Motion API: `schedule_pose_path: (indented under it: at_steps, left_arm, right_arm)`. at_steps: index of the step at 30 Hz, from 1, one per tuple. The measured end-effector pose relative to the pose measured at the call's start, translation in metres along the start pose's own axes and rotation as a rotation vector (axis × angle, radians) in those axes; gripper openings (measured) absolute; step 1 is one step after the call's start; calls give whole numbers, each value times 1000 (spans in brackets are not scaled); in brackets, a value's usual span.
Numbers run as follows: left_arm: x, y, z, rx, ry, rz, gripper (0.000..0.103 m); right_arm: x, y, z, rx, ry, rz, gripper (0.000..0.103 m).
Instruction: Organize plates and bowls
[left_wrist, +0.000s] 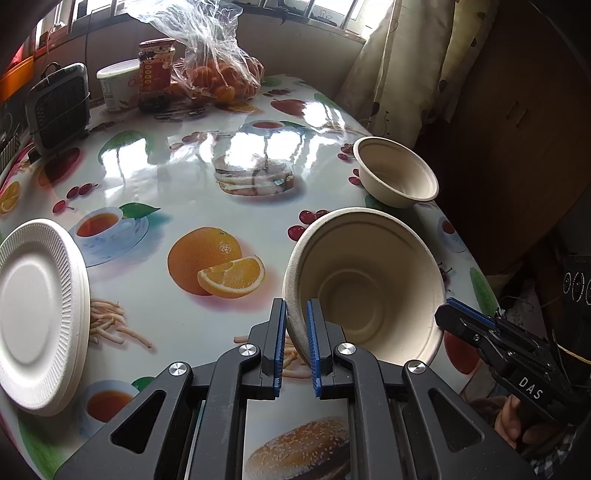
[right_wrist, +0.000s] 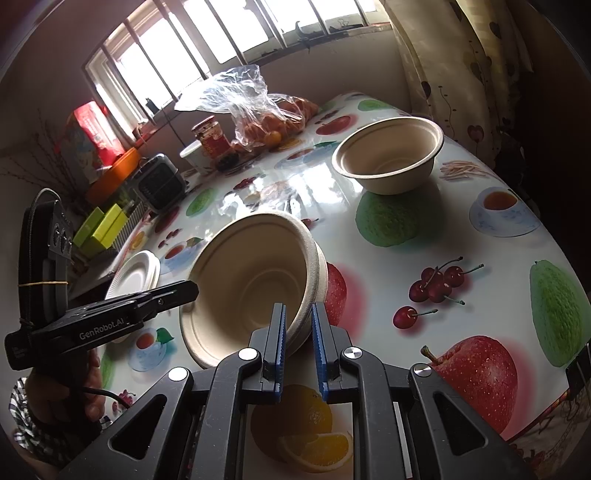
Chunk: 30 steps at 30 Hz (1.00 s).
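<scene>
"Where was the tilted bowl (left_wrist: 369, 288)?"

"Up off the tabletop (left_wrist: 184, 177). The left gripper (left_wrist: 296, 325) pinched one side of its rim and the right gripper (right_wrist: 298, 325) pinched the other side."

"How should they have moved it well?"

"I think slowly and together, keeping it level, then lowering it straight into the other bowl (right_wrist: 388, 155) by the far edge. The white plates (left_wrist: 40, 314) could wait."

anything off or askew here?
Yes: the near bowl is tipped on its side, pinched at opposite rims by the left gripper and right gripper. The far bowl sits upright.
</scene>
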<state>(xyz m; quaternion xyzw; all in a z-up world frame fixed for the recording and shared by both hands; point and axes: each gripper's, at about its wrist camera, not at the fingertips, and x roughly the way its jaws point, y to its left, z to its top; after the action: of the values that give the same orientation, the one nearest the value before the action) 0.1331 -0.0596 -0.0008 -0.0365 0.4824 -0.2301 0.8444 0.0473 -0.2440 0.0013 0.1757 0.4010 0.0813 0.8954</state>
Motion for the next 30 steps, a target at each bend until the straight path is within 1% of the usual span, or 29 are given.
schedule_pose_path:
  at_steps: [13,19,24,30]
  left_arm:
    - [-2,-1,0,-4,-3,-1,12]
    - [-4,0,2,-8,-13,-5,13]
    - [-4,0,8,-10,-18,-9,20]
    - [-3,-7,22,10,-24,-18,21]
  right_arm:
    - [0,-4,2,7,-2,-8,17]
    - [-3,-5,6,15,-11,-10,24]
    - [-4,-6,10,17,-23,-11,29]
    - [-7,-10,16,23,-37,-24,33]
